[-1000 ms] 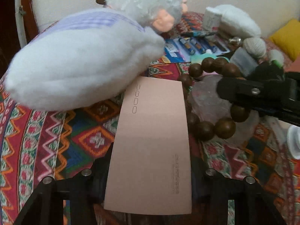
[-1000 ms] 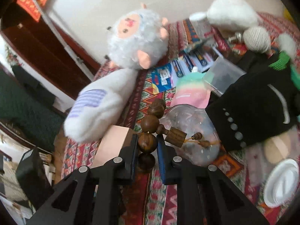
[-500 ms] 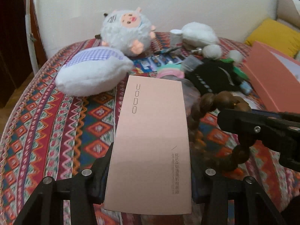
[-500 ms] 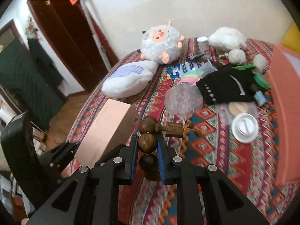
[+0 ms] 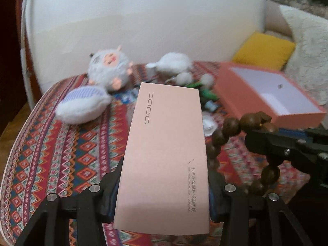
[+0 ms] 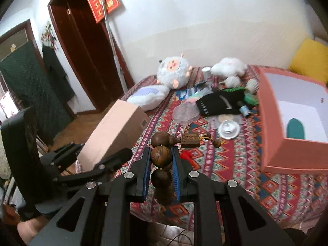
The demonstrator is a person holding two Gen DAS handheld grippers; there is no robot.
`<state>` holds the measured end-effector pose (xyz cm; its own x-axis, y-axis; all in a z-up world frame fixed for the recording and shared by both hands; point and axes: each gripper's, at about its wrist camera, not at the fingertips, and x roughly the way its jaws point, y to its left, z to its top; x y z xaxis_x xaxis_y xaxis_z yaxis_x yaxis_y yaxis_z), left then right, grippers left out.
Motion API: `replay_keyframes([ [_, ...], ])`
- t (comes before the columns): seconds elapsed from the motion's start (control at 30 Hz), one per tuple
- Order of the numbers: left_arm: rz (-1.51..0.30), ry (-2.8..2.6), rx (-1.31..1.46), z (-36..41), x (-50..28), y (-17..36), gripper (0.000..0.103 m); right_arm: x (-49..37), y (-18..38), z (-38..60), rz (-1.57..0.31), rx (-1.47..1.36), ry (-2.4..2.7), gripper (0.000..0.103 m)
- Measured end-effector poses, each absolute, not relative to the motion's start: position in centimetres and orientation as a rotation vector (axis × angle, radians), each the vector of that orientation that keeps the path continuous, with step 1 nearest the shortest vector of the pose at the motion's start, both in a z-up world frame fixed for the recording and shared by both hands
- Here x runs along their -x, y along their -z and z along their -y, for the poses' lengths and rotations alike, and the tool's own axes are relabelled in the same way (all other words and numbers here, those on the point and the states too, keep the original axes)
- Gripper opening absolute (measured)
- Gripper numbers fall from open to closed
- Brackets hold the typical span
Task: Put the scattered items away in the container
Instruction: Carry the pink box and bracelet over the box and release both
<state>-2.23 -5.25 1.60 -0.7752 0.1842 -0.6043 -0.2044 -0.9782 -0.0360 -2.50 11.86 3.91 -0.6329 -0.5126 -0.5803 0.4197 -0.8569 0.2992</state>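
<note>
My left gripper (image 5: 162, 188) is shut on a long pale pink carton (image 5: 166, 143) marked UODO, held up above the patterned table. The same pink carton (image 6: 114, 133) shows at the left of the right wrist view, with the left gripper (image 6: 90, 164) under it. My right gripper (image 6: 161, 164) is shut on a brown wooden bead bracelet (image 6: 161, 155), whose gourd charm and carved block stick out past the fingertips. From the left wrist view the bead bracelet (image 5: 233, 125) hangs from the right gripper (image 5: 266, 141). The open salmon box (image 6: 291, 110) stands on the right; inside lies a teal oval item (image 6: 295, 128).
On the woven cloth (image 6: 225, 160) lie a sheep plush (image 6: 174, 71), a white pillow toy (image 6: 147, 96), a black garment (image 6: 219, 102), a clear lumpy bag (image 6: 185, 112), a white lid (image 6: 228, 129) and small bottles. A yellow cushion (image 5: 264, 50) sits behind the salmon box (image 5: 270, 94).
Both grippers have lifted and drawn back from the table with the carton and the beads still held. The items on the cloth look smaller, and the salmon box has come fully into view.
</note>
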Motion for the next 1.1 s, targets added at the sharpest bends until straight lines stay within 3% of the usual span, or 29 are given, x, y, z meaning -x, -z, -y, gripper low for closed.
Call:
replay_keyframes([
  [0.5, -0.069, -2.566, 0.732, -5.2, 2.6, -8.5, 0.054, -3.4, -11.3, -22.6, 0.15, -0.62, 2.793, 0.02],
  [0.83, -0.06, -2.486, 0.578, -12.3, 8.0, -14.1, 0.054, 0.7, -15.2, -28.8, 0.216, -0.45, 2.999, 0.02],
  [1.1, -0.055, -2.462, 0.568, -16.6, 14.9, -15.6, 0.054, 7.8, -17.1, -32.9, 0.276, -0.352, 3.143, 0.02],
])
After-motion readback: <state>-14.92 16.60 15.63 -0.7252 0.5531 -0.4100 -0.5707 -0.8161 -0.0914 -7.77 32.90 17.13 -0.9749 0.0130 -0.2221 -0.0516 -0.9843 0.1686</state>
